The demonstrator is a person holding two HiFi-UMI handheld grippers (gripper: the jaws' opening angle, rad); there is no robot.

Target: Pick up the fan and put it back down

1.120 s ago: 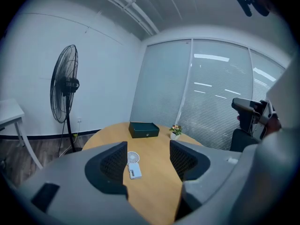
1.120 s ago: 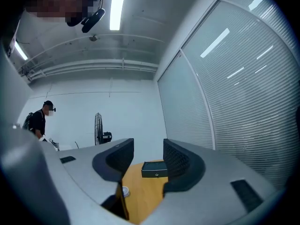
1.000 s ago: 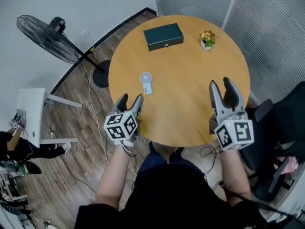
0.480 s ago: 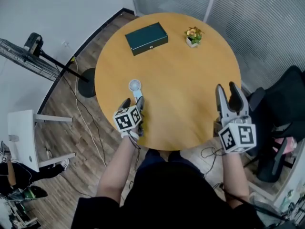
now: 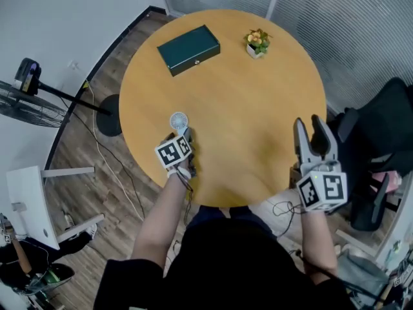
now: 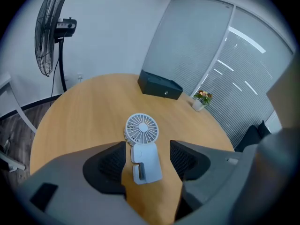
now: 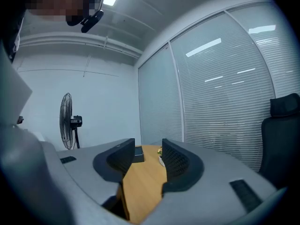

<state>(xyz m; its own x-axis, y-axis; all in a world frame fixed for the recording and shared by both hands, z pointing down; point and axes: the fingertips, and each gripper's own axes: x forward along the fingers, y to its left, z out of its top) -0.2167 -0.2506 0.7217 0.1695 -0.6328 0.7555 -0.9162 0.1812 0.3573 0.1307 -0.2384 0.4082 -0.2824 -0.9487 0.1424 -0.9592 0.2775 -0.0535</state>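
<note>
Fan point(image 6: 142, 144) flat on table point(image 6: 84, 107) — head points away toward box point(image 6: 159, 86), handle back between wide-apart jaws of left gripper point(image 6: 147, 150).

**White handheld fan point(image 6: 143, 149) flat on a table point(image 6: 84, 111)**

The small handheld fan lay flat on the round wooden table, towards the person's edge. Its round grilled head faced up, and its short, blocky handle pointed back toward the person.
</note>
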